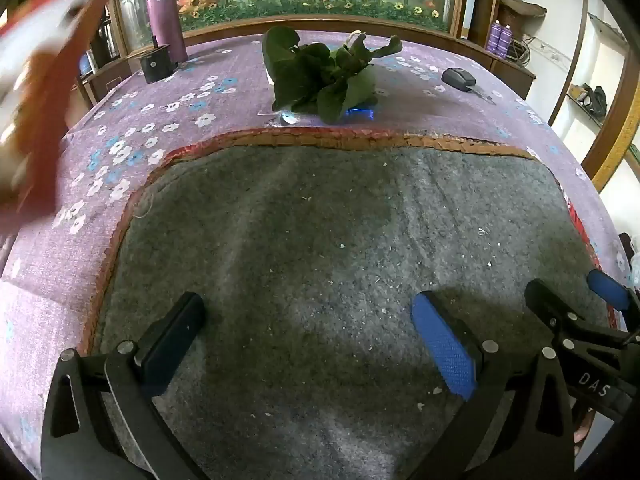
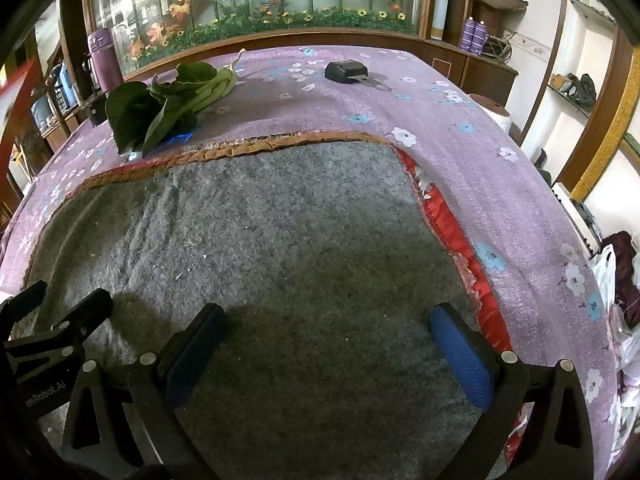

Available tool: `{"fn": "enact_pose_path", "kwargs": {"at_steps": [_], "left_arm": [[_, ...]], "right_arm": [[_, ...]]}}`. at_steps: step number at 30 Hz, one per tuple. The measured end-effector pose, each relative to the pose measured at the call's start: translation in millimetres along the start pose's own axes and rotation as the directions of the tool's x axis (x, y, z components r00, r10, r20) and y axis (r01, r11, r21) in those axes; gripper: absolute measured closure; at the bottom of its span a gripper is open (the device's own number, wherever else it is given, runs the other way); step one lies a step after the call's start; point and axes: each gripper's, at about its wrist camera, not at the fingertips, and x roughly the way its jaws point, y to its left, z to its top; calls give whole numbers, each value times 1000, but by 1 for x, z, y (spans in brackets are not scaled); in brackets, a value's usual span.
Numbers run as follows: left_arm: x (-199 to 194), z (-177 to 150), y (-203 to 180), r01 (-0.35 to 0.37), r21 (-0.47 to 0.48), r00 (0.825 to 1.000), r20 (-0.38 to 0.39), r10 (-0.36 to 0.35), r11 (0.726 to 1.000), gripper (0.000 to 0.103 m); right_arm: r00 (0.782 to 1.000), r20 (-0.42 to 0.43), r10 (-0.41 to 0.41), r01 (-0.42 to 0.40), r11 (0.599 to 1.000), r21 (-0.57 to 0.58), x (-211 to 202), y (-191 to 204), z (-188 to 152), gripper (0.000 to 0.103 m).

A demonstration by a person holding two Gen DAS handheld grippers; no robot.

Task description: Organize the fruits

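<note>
A bunch of leafy greens (image 1: 320,76) lies on the purple flowered tablecloth beyond the grey mat (image 1: 320,260); it shows again at the upper left in the right wrist view (image 2: 160,108), pale stems pointing away. No fruit is visible. My left gripper (image 1: 316,328) hovers over the mat's near part, open, nothing between its fingers. My right gripper (image 2: 332,340) is likewise open and empty over the mat. The right gripper's fingers (image 1: 560,312) appear at the left wrist view's right edge, and the left gripper's fingers (image 2: 72,320) at the right wrist view's left edge.
A purple bottle (image 1: 166,20) and a small black box (image 1: 156,64) stand at the far left. A black car key (image 2: 348,72) lies at the far right. A blurred red and white object (image 1: 36,92) fills the left edge. Bags (image 2: 620,280) hang off the table's right side.
</note>
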Motion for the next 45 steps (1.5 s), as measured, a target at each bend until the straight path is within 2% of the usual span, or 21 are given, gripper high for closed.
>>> {"fn": "enact_pose_path", "kwargs": {"at_steps": [45], "left_arm": [[1, 0, 0, 1, 1, 1000, -1, -1, 1000, 0]], "right_arm": [[1000, -6, 6, -6, 1000, 0, 0, 2, 1, 0]]}}
